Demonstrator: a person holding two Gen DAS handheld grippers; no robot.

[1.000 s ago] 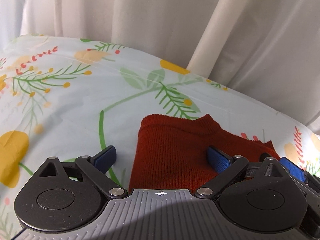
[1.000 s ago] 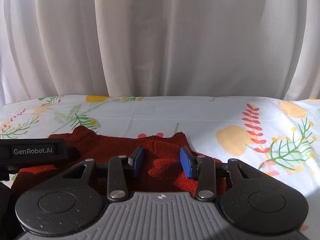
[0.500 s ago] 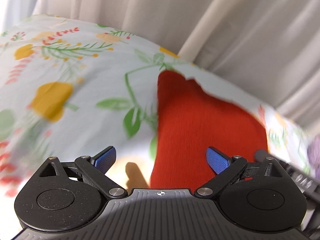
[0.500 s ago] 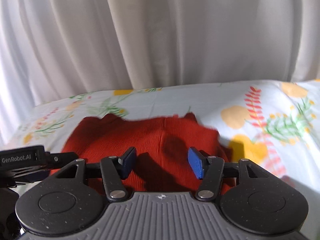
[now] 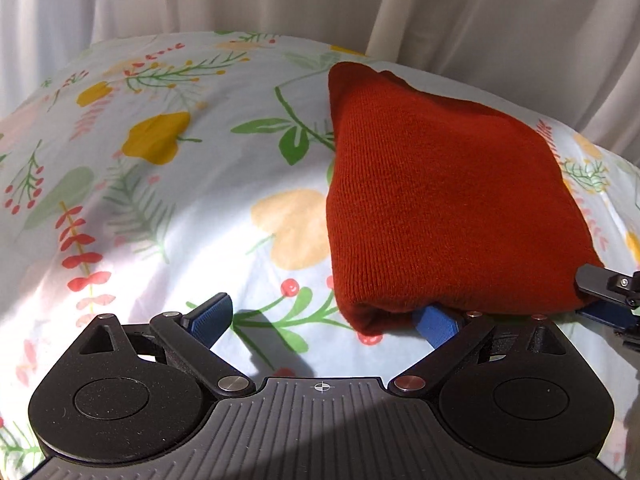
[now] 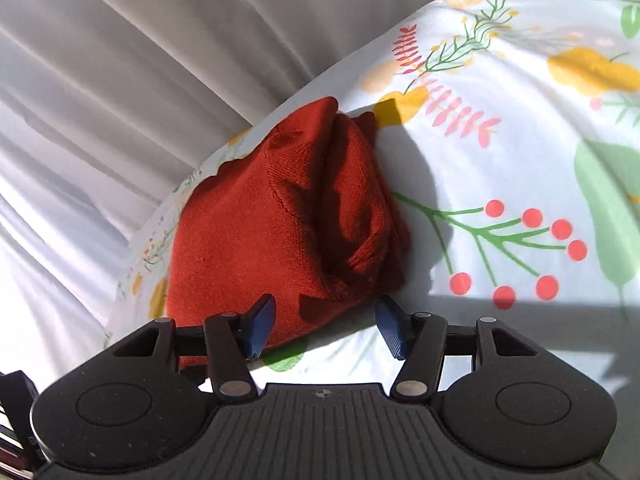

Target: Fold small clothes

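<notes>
A rust-red knitted garment (image 5: 432, 200) lies folded into a compact bundle on the floral sheet (image 5: 160, 200); it also shows in the right wrist view (image 6: 280, 224). My left gripper (image 5: 324, 322) is open at the bundle's near left corner, its right finger tucked under the folded edge. My right gripper (image 6: 326, 326) is open, its jaws either side of the bundle's near right corner, gripping nothing. The right gripper's body (image 5: 612, 296) shows at the right edge of the left wrist view.
The white sheet with printed leaves, berries and yellow flowers (image 6: 520, 200) covers a soft surface. White curtains (image 5: 320, 0) hang close behind its far edge. Sun and hard shadows fall across the sheet.
Both grippers have pulled back toward the near side and risen. The garment, spread flat with its neckline showing a second ago, now lies doubled over as a thicker bundle. The right wrist view has tilted.
</notes>
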